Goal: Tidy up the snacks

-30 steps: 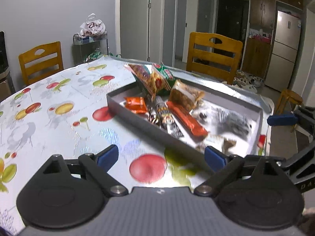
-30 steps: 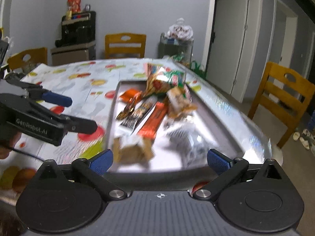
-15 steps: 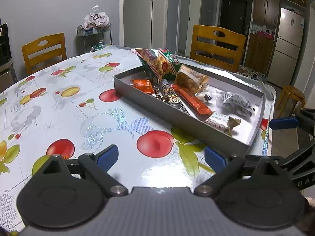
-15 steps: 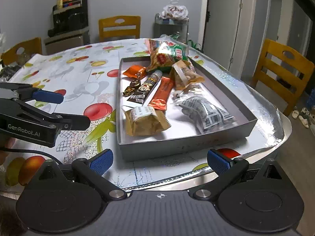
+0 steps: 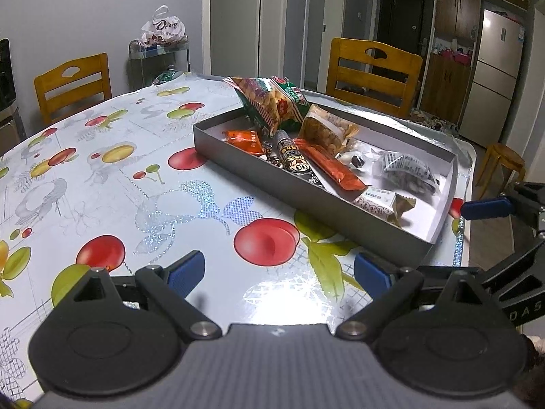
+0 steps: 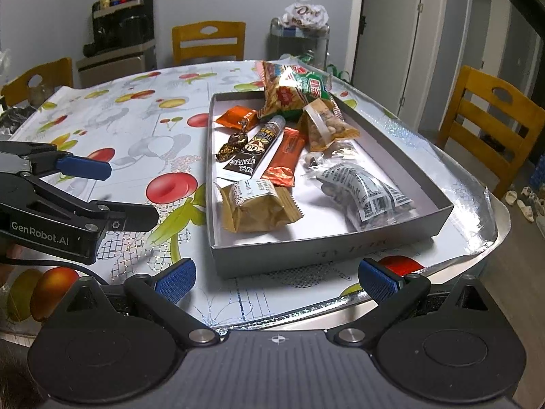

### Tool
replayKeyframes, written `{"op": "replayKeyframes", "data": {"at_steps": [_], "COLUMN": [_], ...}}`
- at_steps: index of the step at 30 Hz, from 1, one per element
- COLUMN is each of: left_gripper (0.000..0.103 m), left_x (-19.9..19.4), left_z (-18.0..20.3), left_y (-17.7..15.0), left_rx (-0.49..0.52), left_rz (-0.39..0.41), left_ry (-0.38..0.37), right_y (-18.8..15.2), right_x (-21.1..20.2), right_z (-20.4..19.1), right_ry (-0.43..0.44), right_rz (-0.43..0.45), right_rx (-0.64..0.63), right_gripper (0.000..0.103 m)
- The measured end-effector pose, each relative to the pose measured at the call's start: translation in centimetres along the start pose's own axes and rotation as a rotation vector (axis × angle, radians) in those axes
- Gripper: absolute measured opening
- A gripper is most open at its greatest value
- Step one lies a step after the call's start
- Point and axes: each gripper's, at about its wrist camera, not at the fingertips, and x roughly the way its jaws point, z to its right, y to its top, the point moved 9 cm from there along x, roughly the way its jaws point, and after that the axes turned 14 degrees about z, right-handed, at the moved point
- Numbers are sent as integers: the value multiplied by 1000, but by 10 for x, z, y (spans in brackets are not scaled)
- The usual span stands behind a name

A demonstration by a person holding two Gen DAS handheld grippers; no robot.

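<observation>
**Op:** Snacks all sit inside the box (image 6: pixel 327 255) from what I see, and the box rests near the counter (image 6: pixel 143 129) corner on my right. Both hand-held grippers are empty. My left hand-held gripper (image 5: pixel 279 271) has its jaws spread wide over bare tablecloth, and my right hand-held gripper (image 6: pixel 276 277) is just as wide, hanging off the counter edge in front of the box's near wall.

**Spotter:** So what worries you?

**Op:** Mostly that corner. The box sits close to the edge, so if I nudge the near wall sideways while reaching in, I judge it could slide toward the drop. The glossy cloth probably offers little grip.

**Spotter:** And inside?

**Op:** The packets overlap. The chip bag (image 6: pixel 293 92) leans over the far wall, half out, touching the nut pouch (image 6: pixel 327 126). Pulling the pouch could tip the bag onto the counter. The brown packet (image 6: pixel 253 208) lies nearest me, against the orange bar (image 6: pixel 284 156); a sloppy pinch might catch both.

**Spotter:** Anything else?

**Op:** The two hand-held grippers are near each other by the box, so they could collide if both go in together. Crinkly wrappers may also slip from the pads (image 6: pixel 175 277).
</observation>
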Motion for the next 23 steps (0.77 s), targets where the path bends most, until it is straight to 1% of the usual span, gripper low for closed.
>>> {"op": "replayKeyframes", "data": {"at_steps": [16,18,23], "left_gripper": [95,95,95], "left_x": [1,1,0], "left_z": [4,6,9], "left_y": [-3,-2,-1], "left_rx": [17,19,42], "left_rz": [-12,-8,-3], "left_ry": [-6,-16,-20], "right_y": [-1,-1,-2], "right_x": [3,3,3], "right_z": [-1,-1,-1], "right_ry": [11,13,15], "right_rz": [-4,-5,-4], "right_rx": [2,3,4], "right_gripper": [103,103,103]}}
